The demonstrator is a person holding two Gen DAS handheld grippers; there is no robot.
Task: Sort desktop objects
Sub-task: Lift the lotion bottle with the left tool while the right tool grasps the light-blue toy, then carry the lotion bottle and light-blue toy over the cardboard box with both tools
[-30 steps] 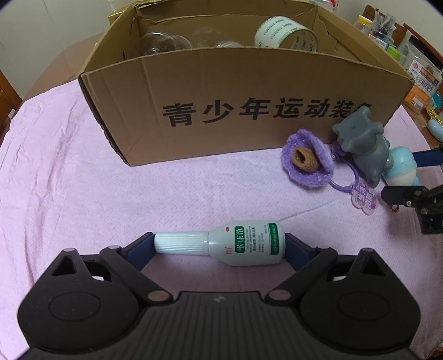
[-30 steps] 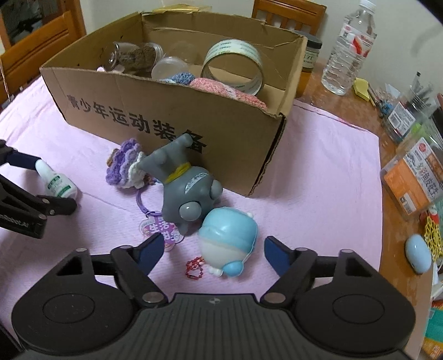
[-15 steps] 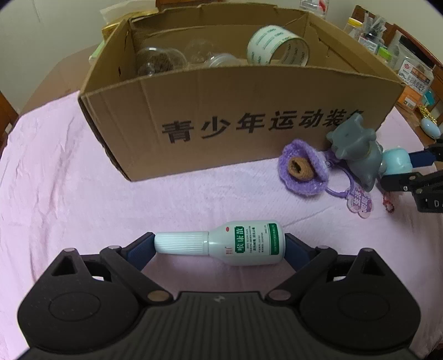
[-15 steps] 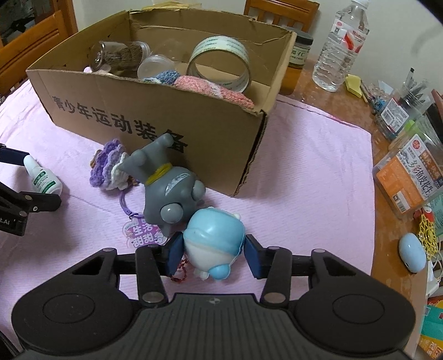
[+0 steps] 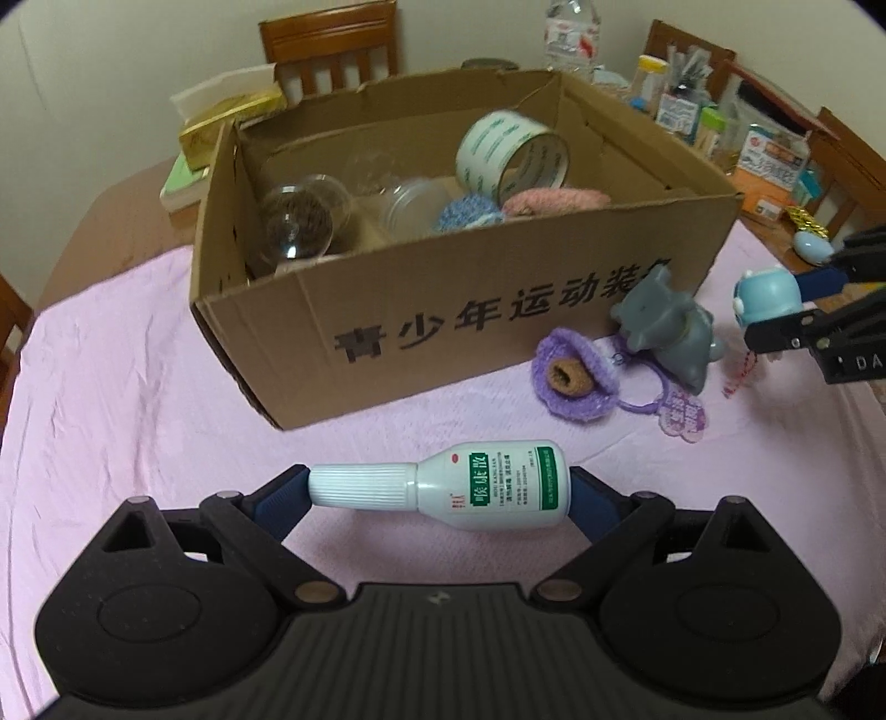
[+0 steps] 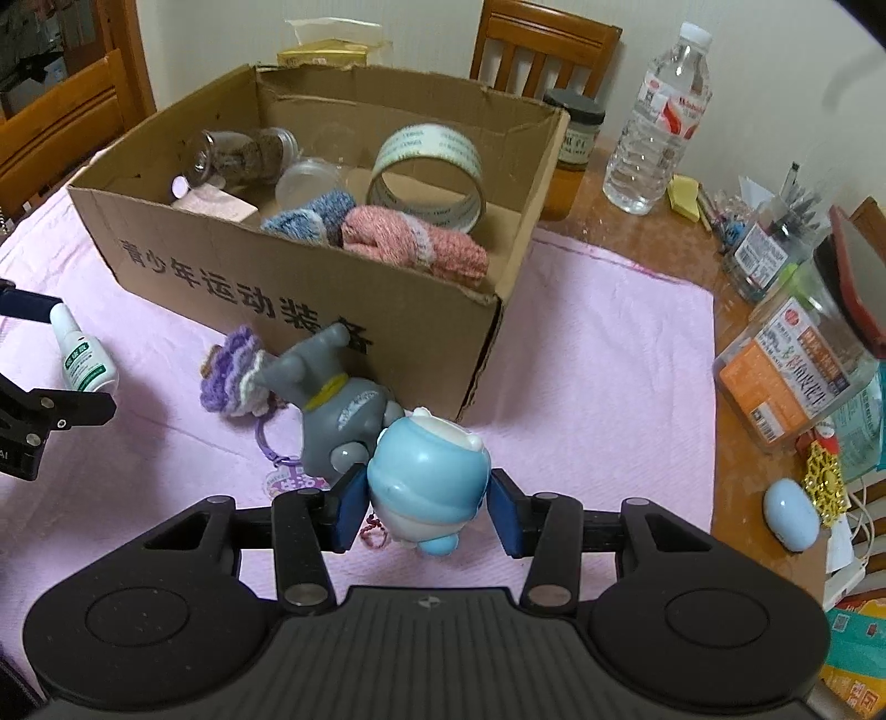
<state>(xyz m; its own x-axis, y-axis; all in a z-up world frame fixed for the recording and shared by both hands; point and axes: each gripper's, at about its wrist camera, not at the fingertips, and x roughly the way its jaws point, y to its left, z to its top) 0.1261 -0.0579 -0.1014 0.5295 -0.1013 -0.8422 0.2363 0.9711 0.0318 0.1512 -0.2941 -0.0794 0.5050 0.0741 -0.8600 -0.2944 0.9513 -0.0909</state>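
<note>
My left gripper [image 5: 437,490] is shut lengthwise on a small white bottle [image 5: 443,484] with a green label, held above the pink cloth. My right gripper [image 6: 426,507] is shut on a round light-blue toy [image 6: 426,471], lifted off the cloth with a red cord dangling under it. The open cardboard box [image 5: 498,310] stands just behind, holding a tape roll [image 5: 512,152], jars and knitted pieces. A grey toy figure [image 6: 332,415] and a purple crocheted flower [image 5: 573,376] on a keyring lie in front of the box. From the left wrist view the right gripper [image 5: 775,315] shows at the right edge with the blue toy [image 5: 767,296].
The pink cloth [image 5: 138,387] covers the table. Beyond its right edge the bare wood holds a water bottle [image 6: 656,116], a dark-lidded jar [image 6: 576,130], a plastic snack container [image 6: 797,371], a pen holder [image 6: 775,243] and a pale blue egg-shaped item [image 6: 789,515]. Wooden chairs [image 6: 545,50] stand behind.
My right gripper closed on the blue toy and raised it off the cloth. My left gripper rose with the bottle, so more of the box's inside shows.
</note>
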